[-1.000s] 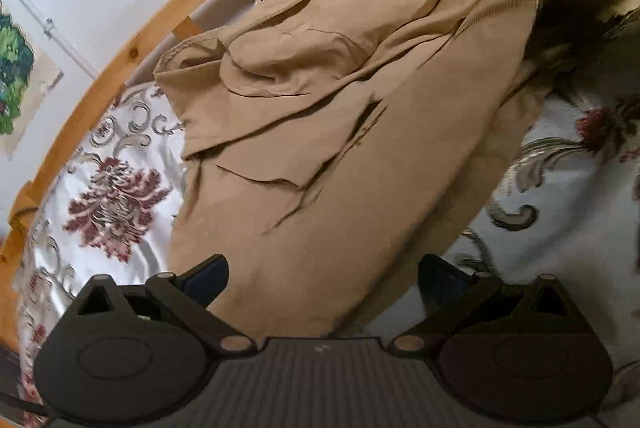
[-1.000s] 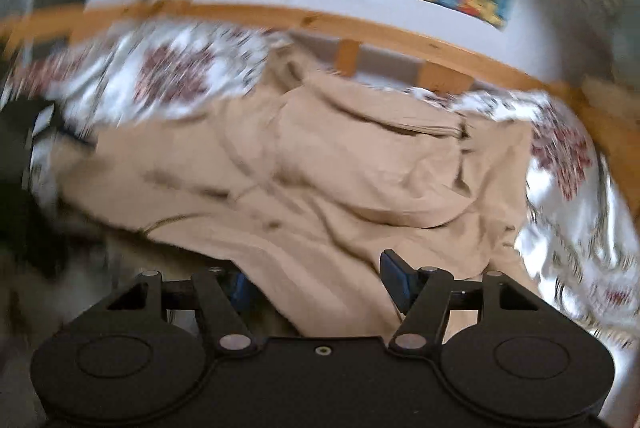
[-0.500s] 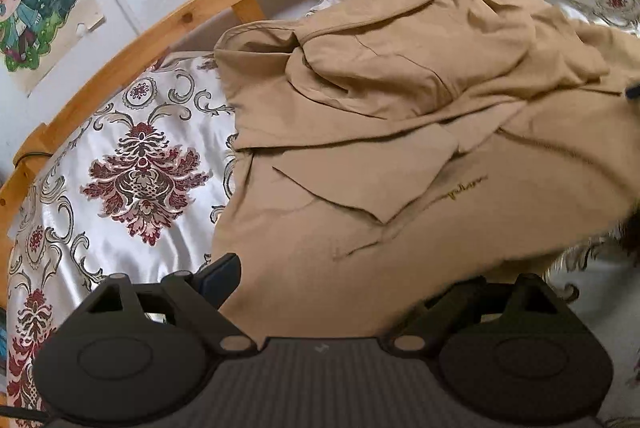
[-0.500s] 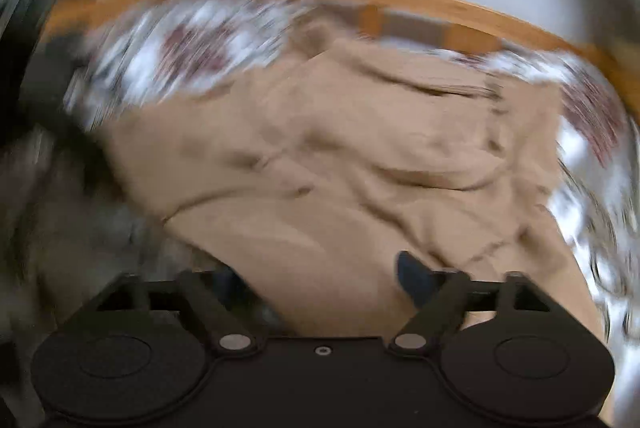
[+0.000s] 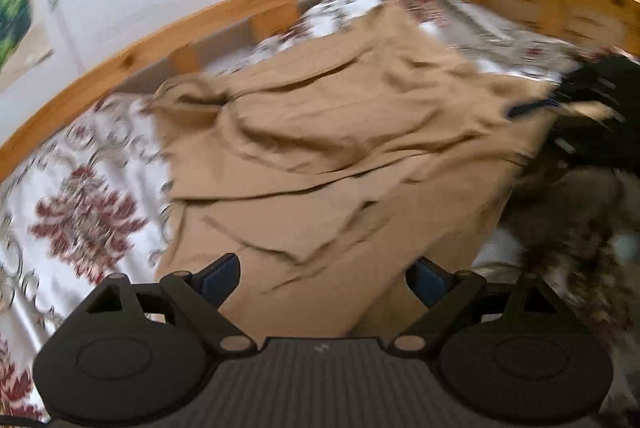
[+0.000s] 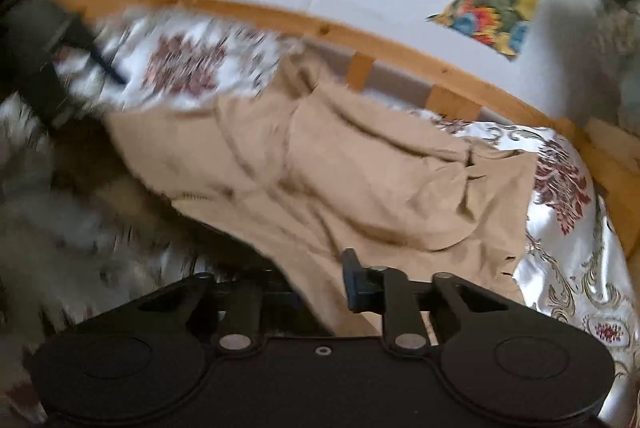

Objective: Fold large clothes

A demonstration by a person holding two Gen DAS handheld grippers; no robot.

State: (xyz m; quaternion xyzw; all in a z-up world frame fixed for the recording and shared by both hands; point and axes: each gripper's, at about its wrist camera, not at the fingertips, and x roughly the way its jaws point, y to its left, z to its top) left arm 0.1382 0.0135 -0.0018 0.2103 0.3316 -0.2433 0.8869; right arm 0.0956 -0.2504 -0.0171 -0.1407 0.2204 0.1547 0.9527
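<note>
Garment, tan and rumpled, sprawls across patterned bedspread.

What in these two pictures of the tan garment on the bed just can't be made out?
- Right wrist view: whether the right gripper pinches the tan garment; its jaws have just been closing, and cloth hides one finger.
- Left wrist view: the garment's near hem, cut off behind the open left gripper.
- Both views: what kind of garment it is; it lies bunched and motion-blurred.
- Left wrist view: the dark furry thing at right, blurred.
</note>
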